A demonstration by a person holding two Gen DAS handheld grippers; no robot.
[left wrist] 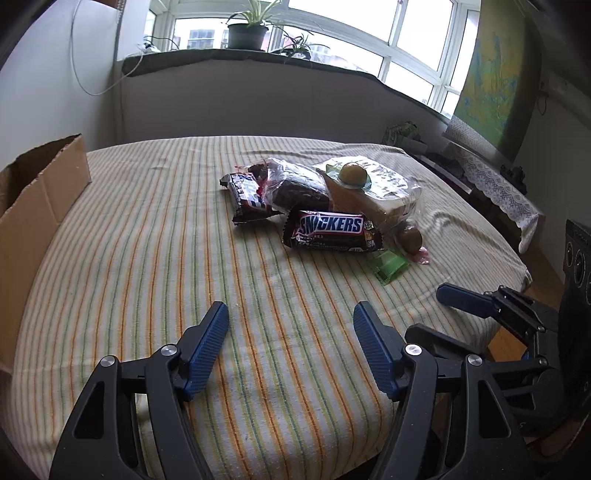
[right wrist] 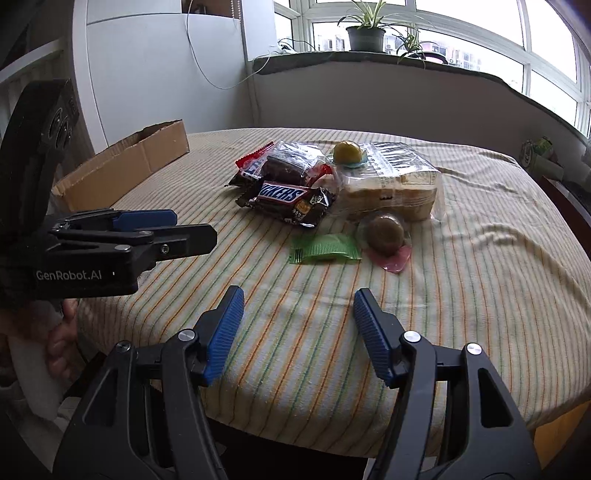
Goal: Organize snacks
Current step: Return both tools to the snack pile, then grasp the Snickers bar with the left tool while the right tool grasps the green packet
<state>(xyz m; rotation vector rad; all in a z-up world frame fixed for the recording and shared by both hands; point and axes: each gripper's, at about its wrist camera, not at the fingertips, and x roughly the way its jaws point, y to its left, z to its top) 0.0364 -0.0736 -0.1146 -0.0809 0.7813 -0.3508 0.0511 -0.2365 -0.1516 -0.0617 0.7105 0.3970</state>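
A heap of snacks lies mid-table on the striped cloth: a Snickers bag [left wrist: 330,230] [right wrist: 286,199], a second dark candy bag [left wrist: 245,197], a clear bag of brown cakes [left wrist: 295,184] [right wrist: 290,162], a wrapped loaf of sliced bread [left wrist: 380,192] [right wrist: 391,188] with a yellow jelly cup [left wrist: 352,173] [right wrist: 347,152] on top, a brown jelly cup [left wrist: 410,238] [right wrist: 386,232] and a green packet [left wrist: 388,266] [right wrist: 325,251]. My left gripper [left wrist: 290,315] hovers open over the near cloth, empty. My right gripper [right wrist: 297,297] is open and empty too, short of the green packet.
An open cardboard box [left wrist: 40,199] [right wrist: 125,166] stands at the table's left edge. A windowsill with potted plants [left wrist: 247,33] runs behind. The right gripper's blue finger [left wrist: 463,299] shows at the right of the left wrist view; a hand [right wrist: 61,332] holds the left tool.
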